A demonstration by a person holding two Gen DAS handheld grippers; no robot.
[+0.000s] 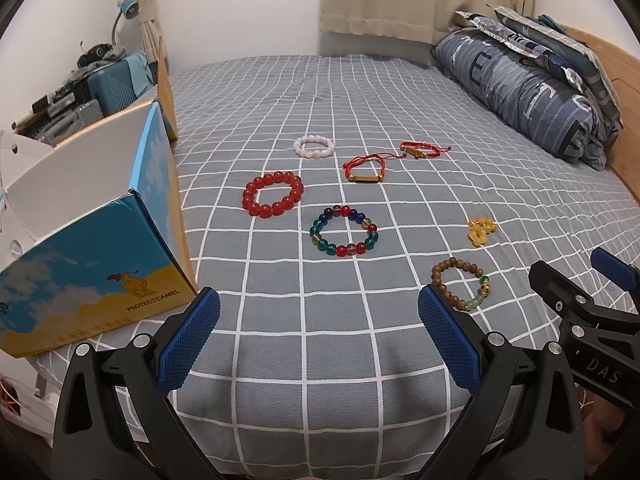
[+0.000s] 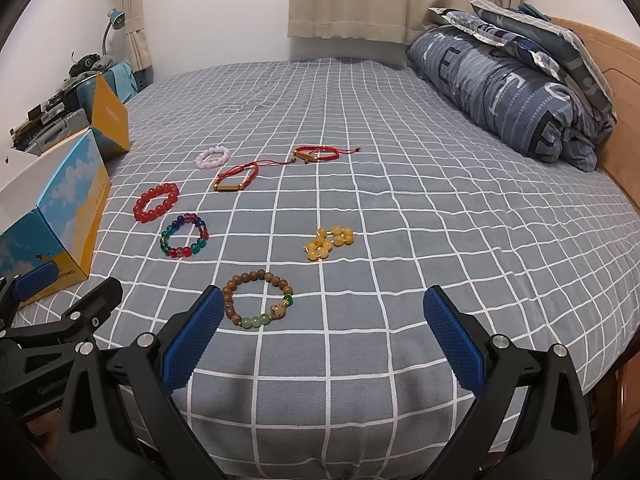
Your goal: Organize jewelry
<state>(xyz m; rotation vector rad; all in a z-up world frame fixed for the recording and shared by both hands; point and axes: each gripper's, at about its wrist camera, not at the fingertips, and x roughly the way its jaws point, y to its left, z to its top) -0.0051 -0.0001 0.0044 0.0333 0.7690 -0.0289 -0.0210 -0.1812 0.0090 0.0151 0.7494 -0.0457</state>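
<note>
The blue-and-yellow cardboard box (image 1: 100,264) printed with a camel runs off the left edge in both views — its inside is not visible. In the left wrist view, a blue finger pad hides part of the brown wooden-bead bracelet (image 1: 460,284) with green beads. The clutter on the teal suitcase (image 1: 116,84) is too small and blurred to identify — likewise the small charm on that bracelet.
</note>
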